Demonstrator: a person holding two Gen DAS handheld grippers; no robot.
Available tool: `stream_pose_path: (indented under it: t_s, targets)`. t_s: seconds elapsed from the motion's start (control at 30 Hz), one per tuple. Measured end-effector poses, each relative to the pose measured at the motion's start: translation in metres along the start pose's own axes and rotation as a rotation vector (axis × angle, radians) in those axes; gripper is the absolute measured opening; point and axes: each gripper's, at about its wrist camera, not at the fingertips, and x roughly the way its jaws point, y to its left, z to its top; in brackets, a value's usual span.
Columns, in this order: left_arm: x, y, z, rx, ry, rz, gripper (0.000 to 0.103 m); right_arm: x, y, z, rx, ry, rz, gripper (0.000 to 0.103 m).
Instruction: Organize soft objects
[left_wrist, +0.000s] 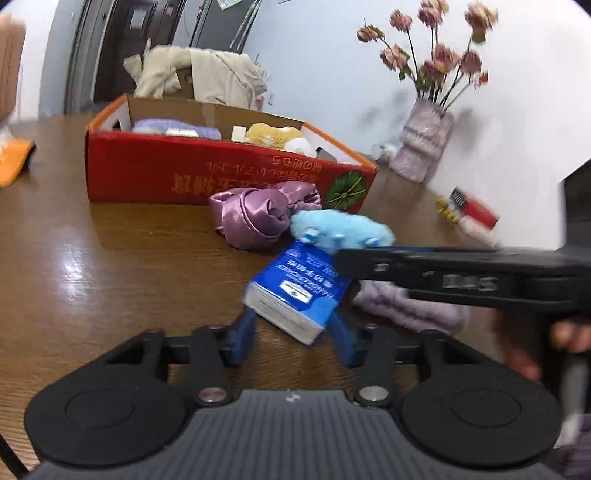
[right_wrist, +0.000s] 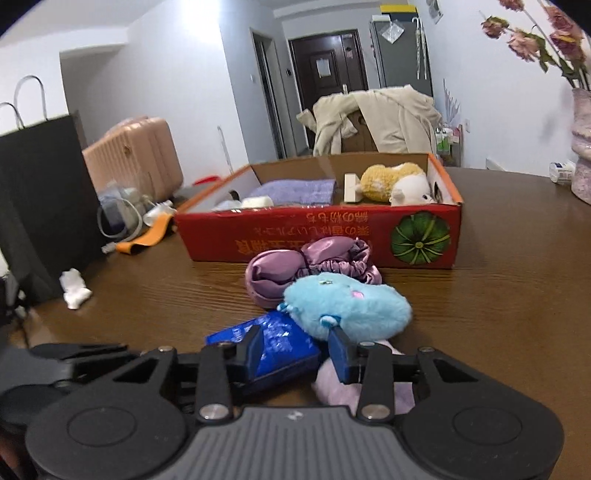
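At the far left of the right wrist view a black paper bag (right_wrist: 40, 206) stood at the edge of the brown bench (right_wrist: 498, 295), with a pink suitcase (right_wrist: 136, 155) behind it and a crumpled white tissue (right_wrist: 75, 288) lying on the wood beside it. Further right sat the red cardboard box (right_wrist: 317, 236), open at the top, holding a folded lavender towel (right_wrist: 295, 192) in its left part and a yellow-and-white plush (right_wrist: 395, 181) in its right part. Just in front of the box lay a purple satin scrunchie (right_wrist: 310, 266), and touching its near side was a fluffy blue plush (right_wrist: 351, 302). The left gripper (left_wrist: 291, 328) had its blue fingers (left_wrist: 242, 339) on either side of a blue tissue pack (left_wrist: 295, 291), which sat tilted between them; whether they pressed on it I cannot tell. The right gripper (right_wrist: 295, 350) was parted, its left finger over the tissue pack and its right finger at the lower edge of the blue plush, closed on neither. A pale lilac soft piece (right_wrist: 332, 387) lay under the right gripper, just beside the pack. In the left wrist view the right gripper's black body crossed in from the right. Rightmost stood a pink vase (left_wrist: 421, 140) of dried flowers (left_wrist: 439, 51) by the wall, with a red-and-white box (left_wrist: 472, 214) near it on the bench.
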Motion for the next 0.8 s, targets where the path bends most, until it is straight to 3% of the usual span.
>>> stream_pose_path:
  t_s: [0.27,0.37,0.5,0.6,0.7,0.8]
  targets:
    - [-0.004,0.035,0.008,-0.215,-0.047,-0.01,0.035,0.022,0.003,0.001,0.034,0.044,0.036,0.035]
    - [-0.003,0.046,0.01,-0.29,-0.044,-0.057,0.026,0.017,0.01,-0.004,0.027,0.044,0.038,0.029]
    - [-0.006,0.041,0.009,-0.254,-0.058,-0.026,0.025,-0.003,0.028,-0.016,0.009,0.057,0.052,0.025]
    - [-0.012,0.037,0.005,-0.217,-0.044,-0.044,0.025,-0.021,0.038,-0.033,0.007,0.077,0.079,0.025]
    - [-0.025,0.031,-0.01,-0.213,-0.029,-0.072,0.024,-0.04,0.037,-0.047,0.042,0.071,0.084,0.025]
    - [-0.036,0.018,-0.021,-0.166,-0.043,-0.053,0.025,-0.046,0.028,-0.054,0.103,0.057,0.086,0.028]
